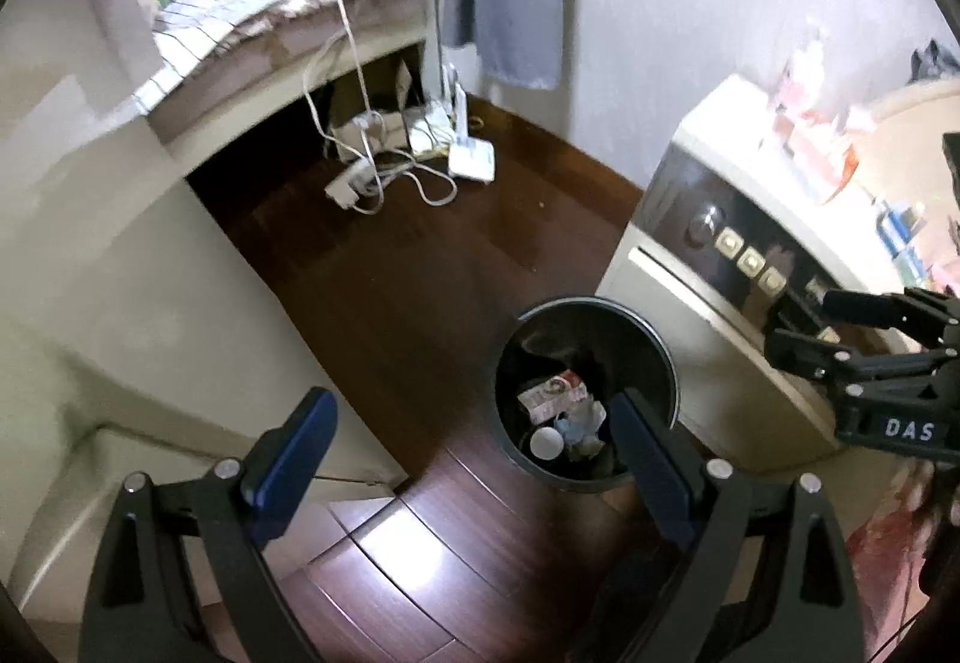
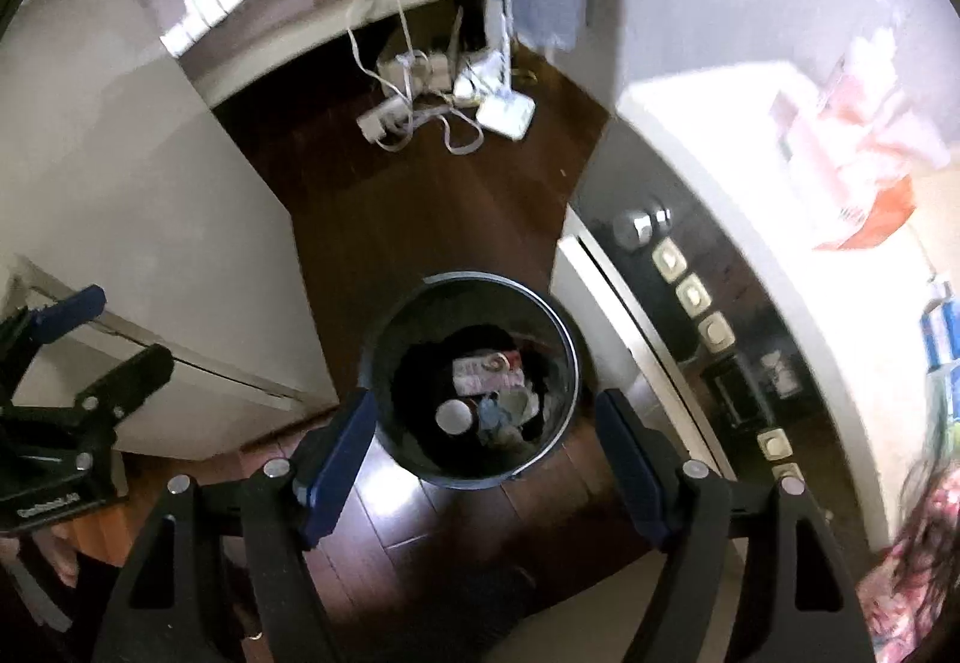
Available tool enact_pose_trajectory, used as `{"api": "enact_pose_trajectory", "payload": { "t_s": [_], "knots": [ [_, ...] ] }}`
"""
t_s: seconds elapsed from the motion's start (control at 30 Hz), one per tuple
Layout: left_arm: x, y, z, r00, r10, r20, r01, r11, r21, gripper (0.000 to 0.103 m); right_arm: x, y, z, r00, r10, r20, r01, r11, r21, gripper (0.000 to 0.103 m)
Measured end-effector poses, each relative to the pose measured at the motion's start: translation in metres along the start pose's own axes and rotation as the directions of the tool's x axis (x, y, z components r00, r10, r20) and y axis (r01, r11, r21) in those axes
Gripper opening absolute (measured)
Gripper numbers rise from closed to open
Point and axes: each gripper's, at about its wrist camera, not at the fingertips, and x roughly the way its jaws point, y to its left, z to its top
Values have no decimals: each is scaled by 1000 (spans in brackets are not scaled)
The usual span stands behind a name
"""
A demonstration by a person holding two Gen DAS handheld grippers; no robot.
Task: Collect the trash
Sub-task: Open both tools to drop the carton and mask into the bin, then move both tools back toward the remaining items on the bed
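Evidently much of the collecting was done: the black trash bin (image 2: 474, 387) stood on the dark wood floor (image 2: 384, 219) just beside a white appliance (image 2: 606, 279), and it already held a crumpled red-and-white wrapper (image 2: 487, 372), a white round lid or cup (image 2: 453, 416) and some bluish-grey crumpled scraps (image 2: 504, 414). The right gripper (image 2: 486, 447) hovered above the bin with its blue-padded jaws spread wide and nothing between them, the bin's mouth lying in the gap. The left gripper (image 1: 474, 441) was likewise released and empty, pointing at the floor just left of the bin, with one finger crossing the bin's rim in its own view. No loose trash showed on the visible floor; only a tangle of white cables and a power strip (image 1: 372, 171) lay under the bed (image 1: 288, 3), so what was left could not be judged beyond perhaps the cluttered top of the appliance, where blurred pink and orange packaging (image 2: 852, 165) sat. As for writing, "DAS" could be read on the right gripper's body in the left wrist view; a small white label on the left gripper's body in the right view was too blurred to make out, as was the wrapper's print.
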Motion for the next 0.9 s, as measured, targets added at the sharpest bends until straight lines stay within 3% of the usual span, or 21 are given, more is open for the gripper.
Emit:
{"api": "enact_pose_trajectory", "payload": {
  "t_s": [0.47,0.9],
  "knots": [
    [-94,42,-28,991,49,124,-35,993,-116,93,-107,83,-12,991,42,128,-27,992,-122,78],
    [-178,91,-58,968,169,186,-135,974,-181,93,-183,162,-21,972,115,203,-66,971,-231,82]
  ]
}}
